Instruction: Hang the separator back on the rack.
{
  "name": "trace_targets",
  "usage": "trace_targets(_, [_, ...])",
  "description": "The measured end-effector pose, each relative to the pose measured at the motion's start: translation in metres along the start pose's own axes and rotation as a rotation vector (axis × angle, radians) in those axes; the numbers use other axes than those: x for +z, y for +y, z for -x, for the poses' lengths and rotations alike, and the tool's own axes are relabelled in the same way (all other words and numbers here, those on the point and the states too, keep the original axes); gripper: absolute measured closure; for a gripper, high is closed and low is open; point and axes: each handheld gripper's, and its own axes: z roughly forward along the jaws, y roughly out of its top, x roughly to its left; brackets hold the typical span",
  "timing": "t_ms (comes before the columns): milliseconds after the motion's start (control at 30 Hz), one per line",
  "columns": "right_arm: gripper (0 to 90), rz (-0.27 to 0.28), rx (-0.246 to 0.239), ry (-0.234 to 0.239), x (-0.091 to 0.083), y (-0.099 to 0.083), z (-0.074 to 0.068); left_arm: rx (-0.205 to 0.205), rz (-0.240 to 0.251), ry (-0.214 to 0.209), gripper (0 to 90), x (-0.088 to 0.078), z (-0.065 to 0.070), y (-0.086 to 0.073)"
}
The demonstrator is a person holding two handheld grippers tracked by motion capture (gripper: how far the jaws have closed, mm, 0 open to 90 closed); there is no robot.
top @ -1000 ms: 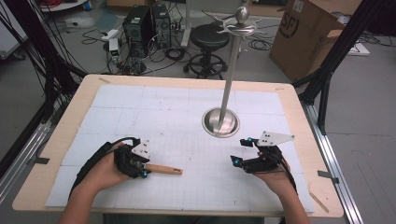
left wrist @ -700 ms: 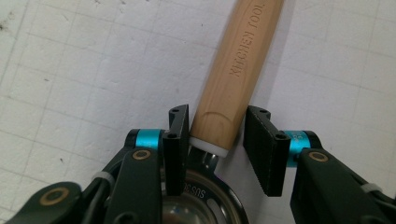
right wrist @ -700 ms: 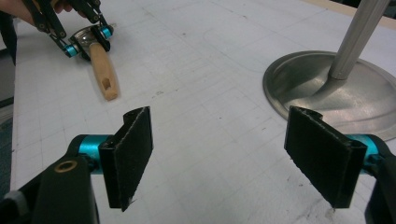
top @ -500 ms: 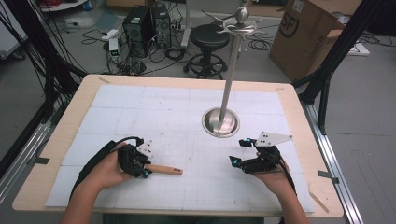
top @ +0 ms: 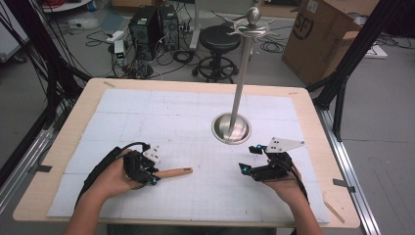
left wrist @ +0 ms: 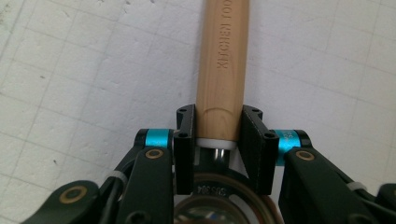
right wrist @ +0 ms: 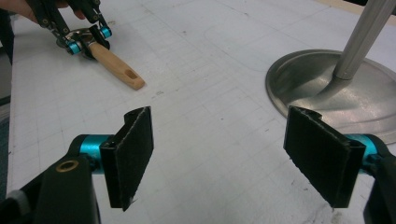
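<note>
A utensil with a light wooden handle [top: 173,172] lies on the white gridded mat, handle pointing right. My left gripper [top: 154,175] is at its left end. In the left gripper view both pads press the sides of the wooden handle [left wrist: 222,70], which bears stamped letters; the left gripper [left wrist: 218,116] has just been closing with the handle between its jaws. A metal part under the gripper is mostly hidden. My right gripper [top: 247,158] rests at the right, jaws wide apart. The right gripper [right wrist: 224,140] holds nothing; beyond it lie the wooden handle [right wrist: 116,67] and the left gripper [right wrist: 88,39].
A tall metal stand rises from a round shiny base [top: 231,128] just behind the right gripper; the base [right wrist: 303,84] is close to its right jaw. The mat [top: 195,112] covers a wooden table. Past the far edge stand a stool [top: 220,39] and a cardboard box [top: 318,34].
The left gripper's jaws have closed onto the wooden handle, and its hand has turned slightly. The right gripper has stayed where it was.
</note>
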Motion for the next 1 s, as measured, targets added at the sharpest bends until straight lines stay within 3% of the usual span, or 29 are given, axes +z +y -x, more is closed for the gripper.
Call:
trace_targets(200, [23.6,0.002,0.0,-0.003,-0.001,-0.001,0.001,0.003,-0.004,0.009,69.1,-0.001,0.001,0.001])
trace_targets(400, [23.8,0.009,-0.002,-0.004,-0.003,-0.001,0.001,-0.016,0.05,0.006,69.1,-0.003,0.001,0.001])
trace_targets(567, [23.7,0.012,0.0,-0.002,-0.004,0.0,0.001,-0.018,0.14,0.025,69.1,-0.015,0.002,0.001])
trace_targets(600, [23.8,0.011,-0.001,-0.002,-0.004,0.0,0.001,-0.018,0.14,0.025,69.1,-0.015,0.002,0.001])
trace_targets(633, [23.8,0.01,-0.003,-0.002,-0.004,0.0,0.001,-0.027,0.172,0.04,69.1,-0.019,0.003,0.001])
trace_targets(667, [23.8,0.011,-0.005,-0.003,-0.004,0.0,0.001,-0.027,0.172,0.04,69.1,-0.019,0.003,0.001])
trace_targets(733, [23.8,0.011,-0.006,-0.002,-0.004,0.0,0.001,-0.041,0.226,0.046,69.1,-0.025,0.002,0.001])
trace_targets(767, [23.8,0.011,-0.006,-0.002,-0.004,0.0,0.001,-0.041,0.226,0.046,69.1,-0.025,0.002,0.001])
trace_targets(1000, [23.8,0.012,-0.015,-0.001,-0.004,0.002,-0.001,-0.06,0.369,0.02,69.1,-0.034,0.001,0.01])
